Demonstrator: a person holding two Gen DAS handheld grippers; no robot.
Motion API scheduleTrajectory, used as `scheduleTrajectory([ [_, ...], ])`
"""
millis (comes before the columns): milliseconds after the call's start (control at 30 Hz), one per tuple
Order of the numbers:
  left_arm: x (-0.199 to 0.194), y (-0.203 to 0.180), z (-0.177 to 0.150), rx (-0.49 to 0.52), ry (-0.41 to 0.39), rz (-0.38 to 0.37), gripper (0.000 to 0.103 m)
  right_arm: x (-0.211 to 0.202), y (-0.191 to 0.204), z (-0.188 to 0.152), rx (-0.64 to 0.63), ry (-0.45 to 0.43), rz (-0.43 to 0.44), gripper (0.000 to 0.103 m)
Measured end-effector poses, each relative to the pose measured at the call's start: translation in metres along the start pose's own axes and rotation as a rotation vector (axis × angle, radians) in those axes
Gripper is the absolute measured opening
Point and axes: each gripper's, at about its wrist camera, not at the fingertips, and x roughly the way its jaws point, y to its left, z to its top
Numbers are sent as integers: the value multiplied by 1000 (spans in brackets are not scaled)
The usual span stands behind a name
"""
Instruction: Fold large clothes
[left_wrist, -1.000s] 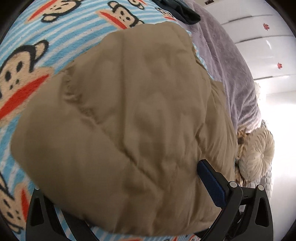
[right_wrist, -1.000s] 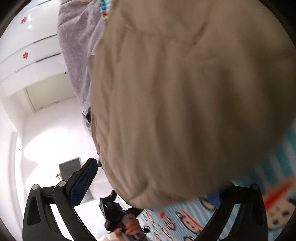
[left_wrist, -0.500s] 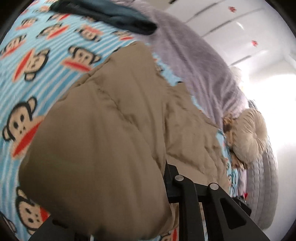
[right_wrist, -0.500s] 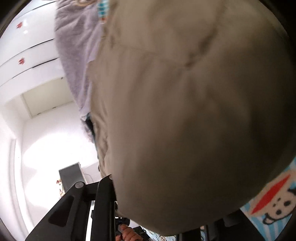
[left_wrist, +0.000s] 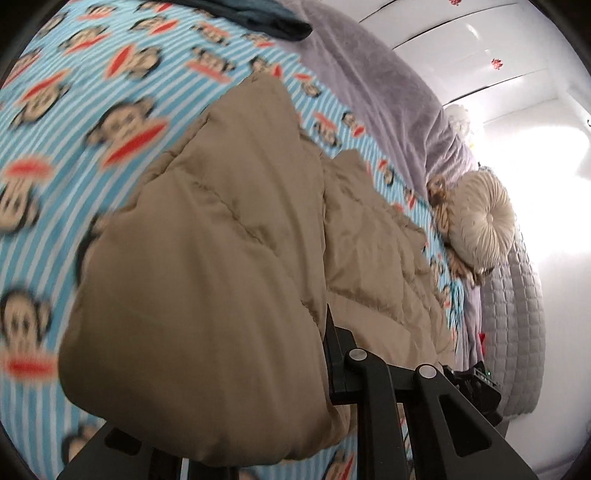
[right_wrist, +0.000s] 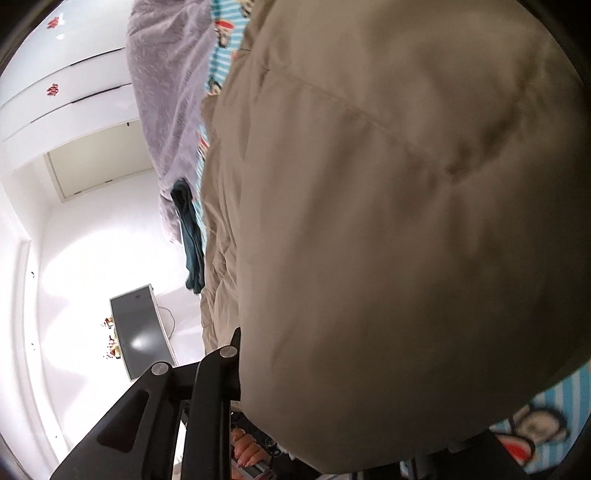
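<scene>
A large tan quilted jacket (left_wrist: 221, 229) lies on a bed with a blue striped monkey-print sheet (left_wrist: 74, 110). My left gripper (left_wrist: 288, 387) is shut on the jacket's near edge, with thick padded cloth bunched between its fingers and hiding the left finger. In the right wrist view the same jacket (right_wrist: 388, 221) fills most of the frame. My right gripper (right_wrist: 295, 398) is shut on a thick fold of it; only its left finger (right_wrist: 221, 380) shows.
A lilac fleece blanket (left_wrist: 388, 92) lies along the far side of the bed. A round cream cushion (left_wrist: 484, 221) sits by a grey quilted headboard (left_wrist: 517, 332). Dark teal clothing (left_wrist: 266, 18) lies at the far end. White wardrobe doors (right_wrist: 66, 85) stand beyond.
Both grippers have closed on the jacket's edge. The left view has swung so that more of the bed and the cushion show; the jacket's near part has bunched up.
</scene>
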Motion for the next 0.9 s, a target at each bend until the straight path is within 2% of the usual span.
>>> scheduleTrajectory([
  [200, -13, 31, -57, -21, 94, 62, 22, -17, -43, -42, 44, 49, -40, 25],
  [333, -2, 43, -72, -24, 127, 100, 23, -19, -63, -49, 83, 44, -83, 31],
  [467, 0, 44, -76, -18, 135, 131, 24, -16, -64, -49, 77, 46, -131, 38],
  [600, -6, 41, -76, -18, 129, 216, 48, -24, -57, -44, 65, 47, -172, 42],
  [700, -15, 39, -78, -9, 140, 277, 51, -29, -56, -46, 58, 49, -223, 47],
  [733, -21, 39, -80, -3, 139, 304, 57, -31, -54, -47, 46, 53, -246, 50],
  [900, -67, 35, -90, 42, 63, 368, 57, -48, -38, -55, -64, 89, -352, 53],
])
